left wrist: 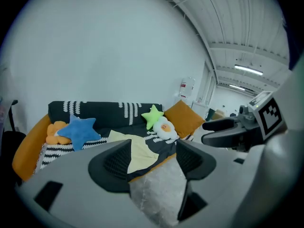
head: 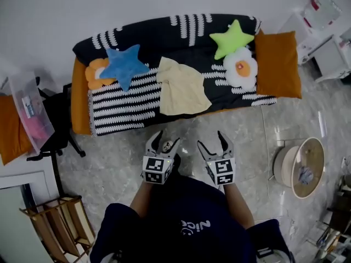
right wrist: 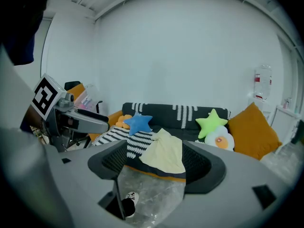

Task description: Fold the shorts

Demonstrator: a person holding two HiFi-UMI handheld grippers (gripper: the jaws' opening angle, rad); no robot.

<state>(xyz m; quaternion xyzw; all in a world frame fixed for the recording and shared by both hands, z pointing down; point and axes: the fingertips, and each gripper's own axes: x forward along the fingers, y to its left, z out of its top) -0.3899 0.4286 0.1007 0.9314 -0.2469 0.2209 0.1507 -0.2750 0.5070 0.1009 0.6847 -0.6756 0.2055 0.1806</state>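
Lying on the sofa [head: 80, 100] seat, the pale yellow shorts [head: 181, 89] are stretching lengthwise from backrest to front edge, straight ahead of both grippers and well apart. The left gripper [head: 163, 138] and right gripper [head: 214, 139] are hovering above the floor, jaws wide and empty, seemingly equally near.

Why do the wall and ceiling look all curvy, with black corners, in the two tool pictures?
Left gripper view: the wide lens bends the ceiling into arcs and blackens the corners. Right gripper view: same bulge, the sofa stays sharp. Head view: lines look nearly straight, with soft shine on the floor.
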